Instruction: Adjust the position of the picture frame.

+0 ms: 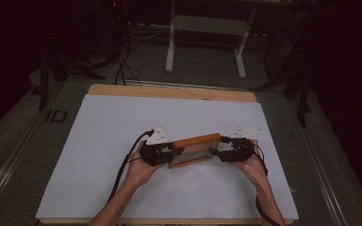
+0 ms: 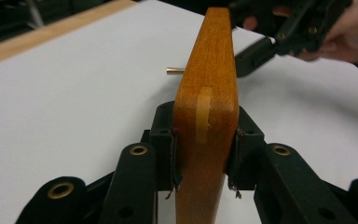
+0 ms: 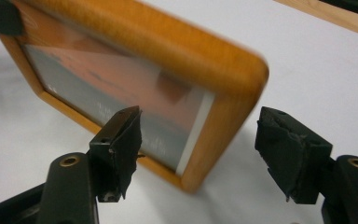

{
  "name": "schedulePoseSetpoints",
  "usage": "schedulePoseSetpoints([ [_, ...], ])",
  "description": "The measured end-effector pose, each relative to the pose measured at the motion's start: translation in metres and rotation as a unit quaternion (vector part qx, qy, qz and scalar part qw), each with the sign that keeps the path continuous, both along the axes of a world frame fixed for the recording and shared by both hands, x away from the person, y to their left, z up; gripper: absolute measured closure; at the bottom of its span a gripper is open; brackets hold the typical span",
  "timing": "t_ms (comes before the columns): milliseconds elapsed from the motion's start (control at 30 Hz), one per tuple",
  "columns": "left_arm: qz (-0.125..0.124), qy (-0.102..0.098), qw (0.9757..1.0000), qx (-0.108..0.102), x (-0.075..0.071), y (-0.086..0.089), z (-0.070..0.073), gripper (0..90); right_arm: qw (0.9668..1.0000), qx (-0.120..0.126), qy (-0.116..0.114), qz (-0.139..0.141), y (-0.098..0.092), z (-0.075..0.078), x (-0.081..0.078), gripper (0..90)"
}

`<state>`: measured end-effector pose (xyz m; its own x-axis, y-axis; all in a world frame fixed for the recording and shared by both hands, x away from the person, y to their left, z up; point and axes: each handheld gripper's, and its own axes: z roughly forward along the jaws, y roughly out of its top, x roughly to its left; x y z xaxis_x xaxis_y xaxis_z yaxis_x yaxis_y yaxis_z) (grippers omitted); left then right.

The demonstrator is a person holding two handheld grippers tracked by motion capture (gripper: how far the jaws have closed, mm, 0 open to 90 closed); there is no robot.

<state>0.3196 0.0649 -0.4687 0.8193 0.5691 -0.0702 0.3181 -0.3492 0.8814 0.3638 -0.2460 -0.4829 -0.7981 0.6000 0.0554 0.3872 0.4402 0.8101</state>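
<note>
An orange-brown wooden picture frame (image 1: 194, 149) is showing an orange-and-grey photo at centre frame; black grippers are flanking it on a white sheet (image 1: 122, 132) covering a tan table (image 1: 169, 91).

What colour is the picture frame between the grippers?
The picture frame is warm orange-brown wood, seen best in the right gripper view.

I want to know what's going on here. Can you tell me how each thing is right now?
Wooden picture frame: standing on its edge on the white sheet, held at one end.
Left tool: shut on the frame's end.
Right tool: open, its jaws on either side of the frame's other end, not pressing.
</note>
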Motion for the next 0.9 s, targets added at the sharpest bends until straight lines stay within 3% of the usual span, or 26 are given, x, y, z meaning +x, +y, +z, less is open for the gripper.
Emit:
schedulePoseSetpoints([
  [133, 0.027, -0.001, 0.9996, -0.006, -0.003, 0.001, -0.002, 69.1, 1.0, -0.002, -0.001, -0.003, 0.002, 0.0, 0.0, 32.3],
  [267, 0.042, 0.015, 0.999, -0.006, -0.01, 0.003, -0.006, 69.0, 1.0, -0.002, 0.002, -0.007, 0.005, 0.0, -0.001, 38.3],
  [400, 0.046, 0.041, 0.9981, 0.001, -0.021, 0.004, -0.01, 69.0, 0.9999, 0.004, 0.004, -0.012, 0.009, -0.001, -0.001, 52.2],
  [533, 0.048, 0.052, 0.9975, 0.007, -0.03, 0.005, -0.01, 69.0, 0.9999, -0.004, 0.006, -0.012, 0.014, -0.002, -0.001, 63.0],
  [633, 0.028, 0.075, 0.9967, 0.013, -0.03, 0.006, -0.01, 68.8, 0.9999, -0.003, 0.002, -0.011, 0.016, -0.001, -0.001, 68.5],
  [733, 0.006, 0.074, 0.9966, 0.034, -0.031, 0.006, -0.012, 68.1, 1.0, 0.003, -0.001, -0.007, 0.017, 0.0, -0.001, 71.6],
  [867, -0.012, 0.063, 0.9971, 0.042, -0.032, 0.003, -0.006, 60.8, 1.0, 0.002, -0.004, -0.007, 0.019, 0.0, -0.001, 71.7],
  [900, -0.016, 0.041, 0.9968, 0.067, -0.033, -0.003, 0.001, 57.0, 1.0, 0.002, -0.004, -0.006, 0.019, 0.0, -0.001, 70.9],
])
